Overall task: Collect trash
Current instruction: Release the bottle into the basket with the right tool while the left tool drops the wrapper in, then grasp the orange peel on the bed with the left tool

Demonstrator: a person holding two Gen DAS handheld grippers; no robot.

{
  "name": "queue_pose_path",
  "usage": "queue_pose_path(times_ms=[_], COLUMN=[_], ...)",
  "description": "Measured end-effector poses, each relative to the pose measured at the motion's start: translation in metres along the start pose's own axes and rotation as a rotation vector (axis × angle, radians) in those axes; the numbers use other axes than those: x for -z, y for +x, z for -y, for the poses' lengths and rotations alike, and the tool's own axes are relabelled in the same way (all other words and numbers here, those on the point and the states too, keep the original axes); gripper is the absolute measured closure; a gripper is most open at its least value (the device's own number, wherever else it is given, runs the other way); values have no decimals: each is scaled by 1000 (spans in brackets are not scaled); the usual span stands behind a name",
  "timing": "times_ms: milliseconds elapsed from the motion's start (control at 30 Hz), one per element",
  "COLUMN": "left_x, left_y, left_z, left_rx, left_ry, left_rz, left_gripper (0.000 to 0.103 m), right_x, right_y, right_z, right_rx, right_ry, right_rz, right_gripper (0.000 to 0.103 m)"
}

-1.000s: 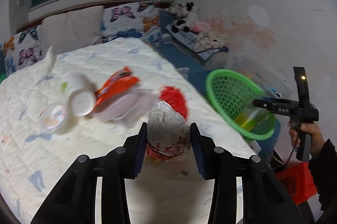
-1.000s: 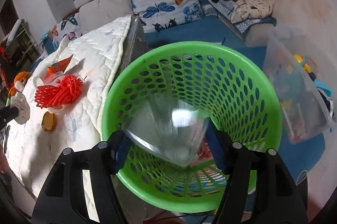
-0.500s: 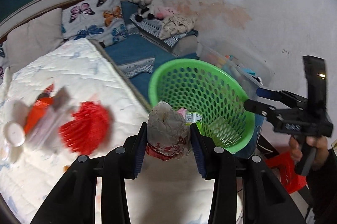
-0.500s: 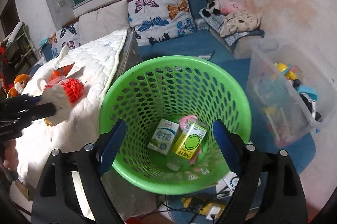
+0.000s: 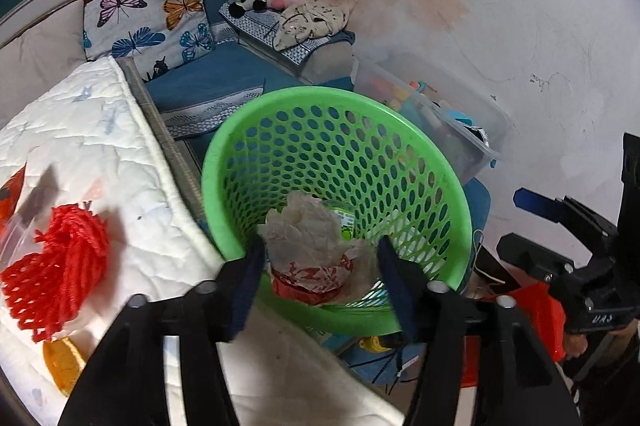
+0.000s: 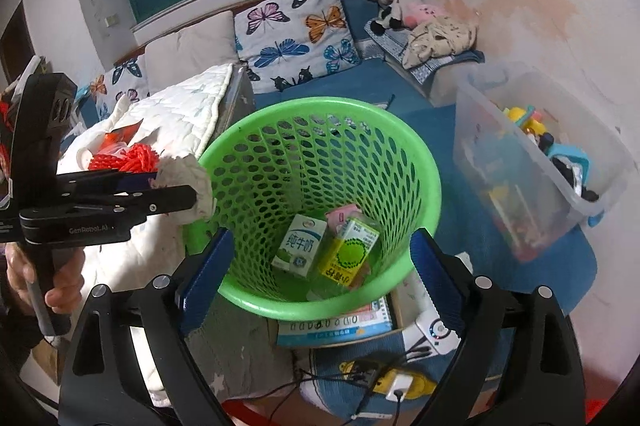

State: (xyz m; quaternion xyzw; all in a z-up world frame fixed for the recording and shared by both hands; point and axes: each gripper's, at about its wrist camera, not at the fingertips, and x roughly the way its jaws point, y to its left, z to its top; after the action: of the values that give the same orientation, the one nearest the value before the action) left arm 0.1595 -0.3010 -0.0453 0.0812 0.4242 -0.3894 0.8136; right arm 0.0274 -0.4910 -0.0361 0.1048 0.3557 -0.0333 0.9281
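A green perforated basket (image 5: 240,161) stands on the floor beside the bed; it also shows in the right wrist view (image 6: 224,161). My left gripper (image 5: 320,258) sits over the basket's near rim with its jaws spread wider than the crumpled white-and-red wrapper (image 5: 308,238) between them; whether it still grips the wrapper is unclear. In the right wrist view the wrapper (image 6: 188,181) is at the basket's left rim. My right gripper (image 6: 318,262) is open and empty above the basket, which holds a milk carton (image 6: 300,246) and a yellow-green carton (image 6: 348,254).
A red mesh net (image 5: 52,266), an orange snack bag (image 6: 120,137) and other litter lie on the white quilted bed (image 5: 100,129). A clear toy bin (image 6: 532,177) stands right of the basket. A booklet (image 6: 340,326) and cables lie on the floor.
My left gripper swung right from the bed to the basket's rim and its jaws spread wider. My right gripper opened, dropped a clear plastic item into the basket and drew back.
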Motion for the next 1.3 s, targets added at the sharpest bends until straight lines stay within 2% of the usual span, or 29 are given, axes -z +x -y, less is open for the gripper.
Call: queue_pose_path(times_ms=[100, 367, 667, 833, 1067, 1300], left_x=[0, 11, 37, 61, 83, 93], left_y=[0, -25, -68, -90, -94, -75], left_z=[4, -9, -52, -83, -124, -147], left_rx=[-3, -53, -148, -246, -354, -338], left_ry=[10, 4, -68, -106, -170, -234], left_rz=[5, 32, 94, 113, 74, 23], left_gripper=[33, 32, 32, 32, 32, 32], right_x=[3, 7, 7, 6, 6, 6], right_y=[-1, 1, 7, 8, 11, 15], right_z=[1, -8, -39, -53, -76, -92], right_rx=[-7, -44, -95, -121, -155, -179], right_ry=[17, 28, -2, -13, -38, -57], right_rz=[2, -4, -8, -7, -12, -24], right_gripper=[14, 14, 12, 12, 12, 12])
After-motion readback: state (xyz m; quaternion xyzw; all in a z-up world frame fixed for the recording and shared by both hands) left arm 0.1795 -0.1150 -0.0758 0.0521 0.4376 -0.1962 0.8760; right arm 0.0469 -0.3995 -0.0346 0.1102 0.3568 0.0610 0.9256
